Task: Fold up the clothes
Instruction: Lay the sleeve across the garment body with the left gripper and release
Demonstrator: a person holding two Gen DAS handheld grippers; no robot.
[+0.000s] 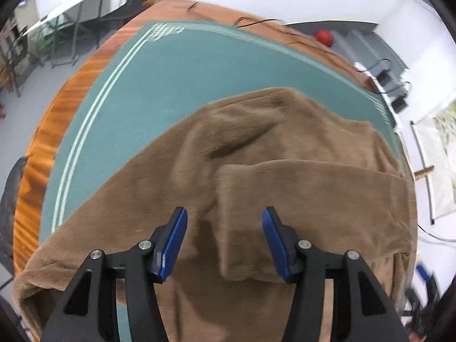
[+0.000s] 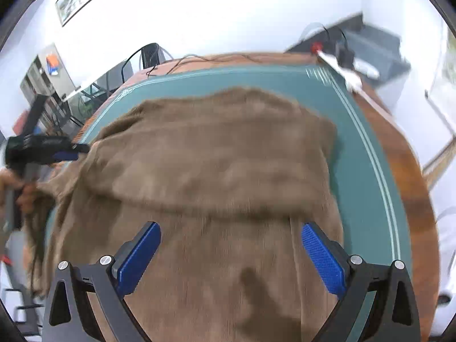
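A brown fleece garment (image 1: 256, 154) lies spread on a teal mat (image 1: 176, 79); a folded flap (image 1: 299, 199) lies across it. My left gripper (image 1: 225, 216) is open and empty, just above the flap's left edge. In the right wrist view the same garment (image 2: 216, 154) covers most of the mat (image 2: 367, 176), with a folded layer across the middle. My right gripper (image 2: 230, 233) is open wide and empty above the cloth. The left gripper (image 2: 65, 154) shows at the garment's left edge there. Both views are motion-blurred.
The mat lies on a wooden table (image 1: 57, 108). Cables (image 1: 256, 24) trail along the table's far edge. A red object (image 1: 324, 37) sits beyond the table. Chairs (image 1: 85, 22) stand at the far left. White items (image 2: 350, 74) lie at the table's far right corner.
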